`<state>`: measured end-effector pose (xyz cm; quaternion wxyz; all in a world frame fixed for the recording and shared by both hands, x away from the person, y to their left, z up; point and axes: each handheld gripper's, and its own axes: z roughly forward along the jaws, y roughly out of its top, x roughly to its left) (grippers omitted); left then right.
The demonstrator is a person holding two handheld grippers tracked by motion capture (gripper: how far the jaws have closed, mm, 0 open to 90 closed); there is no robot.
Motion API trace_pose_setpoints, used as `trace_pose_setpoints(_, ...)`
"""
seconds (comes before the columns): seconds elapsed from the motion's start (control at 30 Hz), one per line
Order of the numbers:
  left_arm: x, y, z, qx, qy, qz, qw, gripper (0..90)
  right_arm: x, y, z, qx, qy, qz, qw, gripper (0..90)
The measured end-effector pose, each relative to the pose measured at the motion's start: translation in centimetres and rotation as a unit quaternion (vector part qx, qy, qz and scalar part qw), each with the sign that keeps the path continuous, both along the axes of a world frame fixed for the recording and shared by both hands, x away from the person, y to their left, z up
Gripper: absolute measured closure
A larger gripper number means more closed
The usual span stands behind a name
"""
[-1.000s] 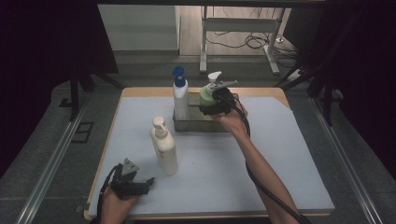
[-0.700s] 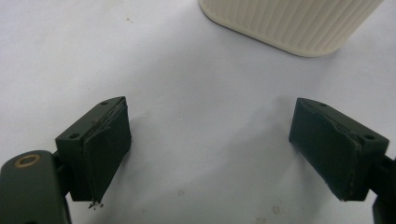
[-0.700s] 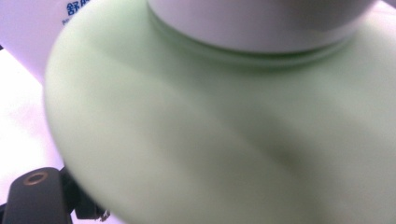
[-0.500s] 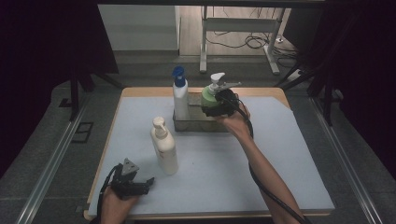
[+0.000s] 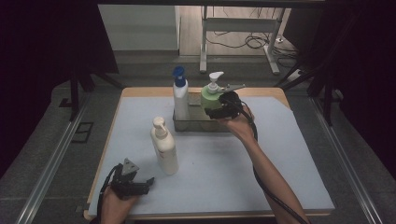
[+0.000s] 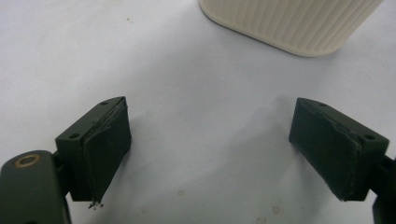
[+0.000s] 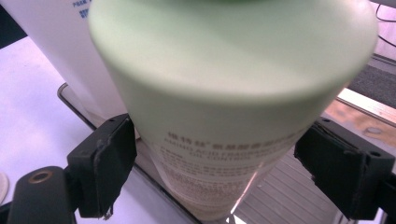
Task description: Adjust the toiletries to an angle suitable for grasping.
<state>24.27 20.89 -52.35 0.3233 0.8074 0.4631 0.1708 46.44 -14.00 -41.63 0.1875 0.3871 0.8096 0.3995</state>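
A green pump bottle [image 5: 209, 97] stands tilted at the right end of a clear tray [image 5: 196, 127] at the back of the table. My right gripper [image 5: 215, 111] is shut on its body, and the right gripper view shows a pad on each side of the green bottle [image 7: 224, 93]. A white bottle with a blue pump [image 5: 180, 100] stands in the tray's left end. A cream pump bottle [image 5: 164, 149] stands on the mat in front. My left gripper [image 5: 144, 182] rests open near the front left edge, with nothing between its jaws [image 6: 210, 154] and the cream bottle's base [image 6: 289, 23] just ahead.
A pale blue mat [image 5: 280, 168] covers most of the wooden table. The tray's rim [image 7: 70, 93] and the white bottle [image 7: 56, 46] lie close beside the green one. Table legs and cables [image 5: 243, 42] lie on the floor beyond the far edge.
The right gripper and the green bottle have shifted only slightly over the tray. The left gripper has stayed where it was.
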Motion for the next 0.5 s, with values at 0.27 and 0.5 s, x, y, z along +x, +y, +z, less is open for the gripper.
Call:
trace_pose_setpoints(0.27, 0.0, 0.0, 0.0, 0.0, 0.001, 0.0, 1.0, 12.7, -1.1, -1.4, 0.6, 0.002, -0.01, 0.005, 0.9999, 15.3)
trace_pose_setpoints(0.5, 0.0, 0.0, 0.0, 0.0, 0.001, 0.0, 1.0, 12.7, -2.1, -3.3, 1.1, -0.002, -0.021, 0.002, 0.9998, 26.5)
